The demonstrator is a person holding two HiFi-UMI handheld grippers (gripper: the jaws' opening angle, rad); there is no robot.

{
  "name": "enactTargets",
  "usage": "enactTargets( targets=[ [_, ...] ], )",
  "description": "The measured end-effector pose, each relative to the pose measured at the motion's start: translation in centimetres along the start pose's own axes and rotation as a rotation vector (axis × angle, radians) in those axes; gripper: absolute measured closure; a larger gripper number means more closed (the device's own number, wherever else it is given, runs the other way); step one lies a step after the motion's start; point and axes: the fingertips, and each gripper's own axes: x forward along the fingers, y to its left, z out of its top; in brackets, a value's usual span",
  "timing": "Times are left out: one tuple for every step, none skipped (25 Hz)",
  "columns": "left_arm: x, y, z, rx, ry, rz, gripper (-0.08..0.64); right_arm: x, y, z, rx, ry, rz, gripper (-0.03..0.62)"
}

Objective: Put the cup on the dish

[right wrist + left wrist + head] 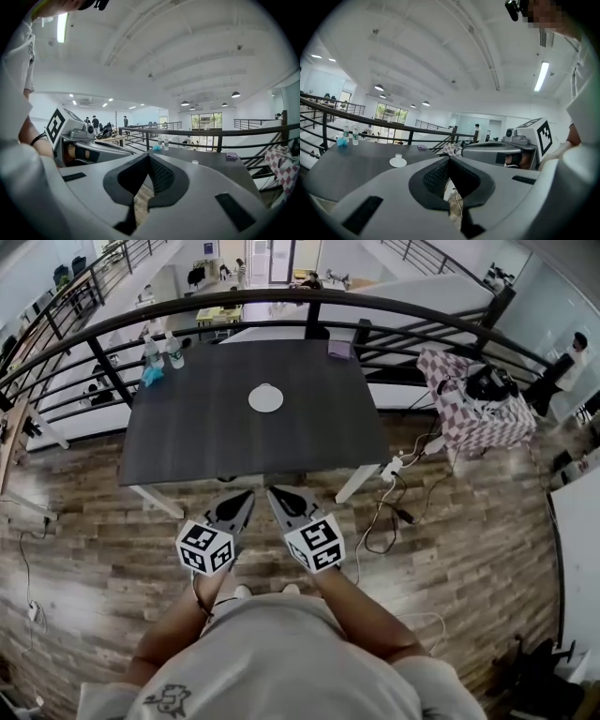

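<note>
A white dish [265, 398] lies near the middle of the dark table [187, 437], and a small white cup [398, 156] stands on the dish [398, 162]. In the right gripper view the cup [195, 162] shows small and far off. Both grippers hang over the wooden floor, just short of the table's near edge, side by side. My left gripper [247, 494] is shut with nothing in it, its tips meeting [450, 158]. The jaws of my right gripper [274, 491] are also shut and empty [149, 155].
Two water bottles [161, 351] and a blue object [152, 376] stand at the table's far left corner, a purple item [339, 350] at its far edge. A black railing [309, 304] runs behind. A checkered-cloth stand [469, 409] and floor cables [394, 474] lie to the right.
</note>
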Motion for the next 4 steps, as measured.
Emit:
enactTargets(
  targets=[
    [-0.3,0.2,0.1,0.0,0.002,-0.003,0.561,0.1,0.3,0.2,0.002,0.001,-0.003,0.578],
    [-0.6,0.4,0.3,0.001,0.003,-0.007,0.561,0.2,0.7,0.4,0.002,0.001,-0.005,0.578],
    [-0.9,0.6,0.4,0.003,0.004,-0.011,0.561,0.4,1.0,0.7,0.0,-0.002,-0.007,0.578],
    [-1.2,0.8,0.7,0.006,0.005,-0.016,0.561,0.5,1.3,1.0,-0.003,-0.005,-0.009,0.578]
  ],
)
